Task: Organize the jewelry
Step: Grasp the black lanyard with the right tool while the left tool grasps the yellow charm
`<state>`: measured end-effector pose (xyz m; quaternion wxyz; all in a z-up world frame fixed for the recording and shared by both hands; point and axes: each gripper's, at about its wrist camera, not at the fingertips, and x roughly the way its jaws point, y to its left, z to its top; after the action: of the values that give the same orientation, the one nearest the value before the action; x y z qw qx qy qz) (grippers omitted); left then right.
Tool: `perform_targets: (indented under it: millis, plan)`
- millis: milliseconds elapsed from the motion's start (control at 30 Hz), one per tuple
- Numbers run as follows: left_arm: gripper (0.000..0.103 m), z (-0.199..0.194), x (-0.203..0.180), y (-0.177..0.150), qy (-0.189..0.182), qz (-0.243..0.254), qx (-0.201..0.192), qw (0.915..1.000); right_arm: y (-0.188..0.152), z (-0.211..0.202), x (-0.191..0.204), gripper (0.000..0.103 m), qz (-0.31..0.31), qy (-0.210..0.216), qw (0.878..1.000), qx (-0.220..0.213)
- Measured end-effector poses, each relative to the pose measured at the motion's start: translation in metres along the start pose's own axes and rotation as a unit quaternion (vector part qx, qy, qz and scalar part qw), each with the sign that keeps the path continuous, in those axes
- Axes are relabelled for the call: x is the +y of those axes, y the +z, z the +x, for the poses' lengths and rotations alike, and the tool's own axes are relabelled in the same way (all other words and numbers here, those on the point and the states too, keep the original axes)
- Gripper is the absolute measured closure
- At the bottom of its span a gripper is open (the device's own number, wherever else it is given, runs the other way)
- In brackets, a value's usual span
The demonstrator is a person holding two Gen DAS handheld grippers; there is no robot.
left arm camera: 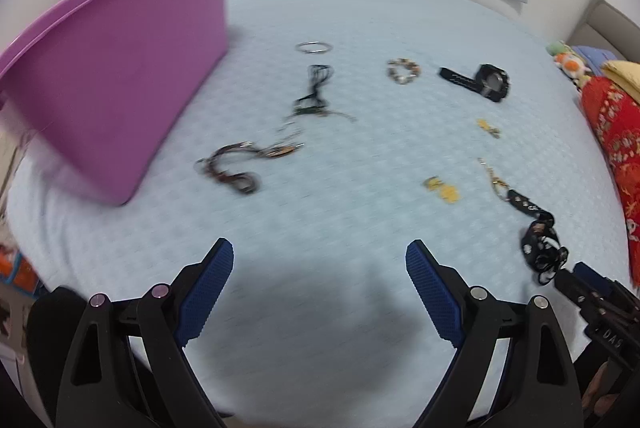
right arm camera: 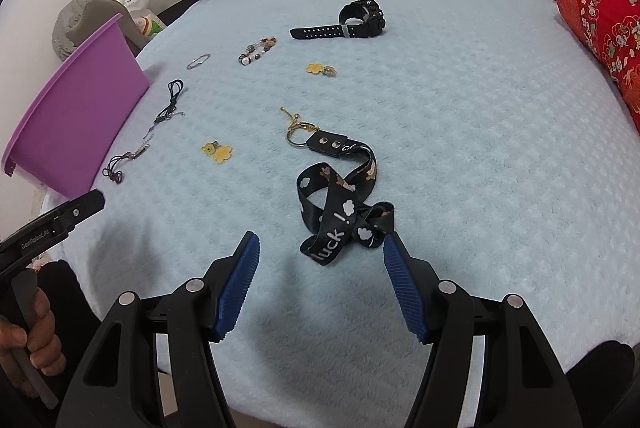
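Both claws hung over the pale blue bedspread [right arm camera: 460, 132], holding nothing. The left gripper [left arm camera: 319, 260] stood wide open above bare blanket; the right gripper [right arm camera: 321, 248] was partly open just short of the black lanyard [right arm camera: 344, 204]. The wristwatch [right arm camera: 352, 22], beaded bracelet [right arm camera: 257, 51], silver ring [right arm camera: 198, 61] and yellow charms [right arm camera: 218, 152] lay scattered beyond, the purple tub [left arm camera: 116, 76] at the left.

Purple bin [left arm camera: 120, 68]: left side and interior out of view. Dark cords [left arm camera: 240, 164] beside it: smeared by motion, knots and charms unreadable. Lanyard [right arm camera: 340, 204]: lettering partly folded under. Red patterned quilt [right arm camera: 600, 28]: cut off at right edge.
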<state>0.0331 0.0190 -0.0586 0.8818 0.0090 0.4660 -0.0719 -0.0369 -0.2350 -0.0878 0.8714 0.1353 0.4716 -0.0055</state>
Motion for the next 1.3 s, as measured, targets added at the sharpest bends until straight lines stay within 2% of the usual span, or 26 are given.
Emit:
perform_targets:
  millis: [200, 667, 1000, 1300]
  plan:
    - [0.017, 0.021, -0.032, 0.011, -0.020, 0.019, 0.002, 0.9996, 0.006, 0.008, -0.003, 0.041, 0.002, -0.005, 1.000, 0.001]
    - [0.016, 0.068, -0.077, 0.024, -0.032, 0.057, 0.035, 0.9973, 0.018, 0.031, -0.011, 0.038, -0.003, -0.018, 1.000, 0.004]
    - [0.016, 0.096, -0.085, 0.030, -0.026, 0.055, 0.054, 0.9967, 0.020, 0.052, -0.017, 0.037, -0.005, -0.030, 0.999, 0.020]
    - [0.006, 0.112, -0.094, 0.027, -0.012, 0.074, 0.036, 0.9965, 0.028, 0.065, -0.016, 0.034, -0.020, -0.037, 0.999, 0.006]
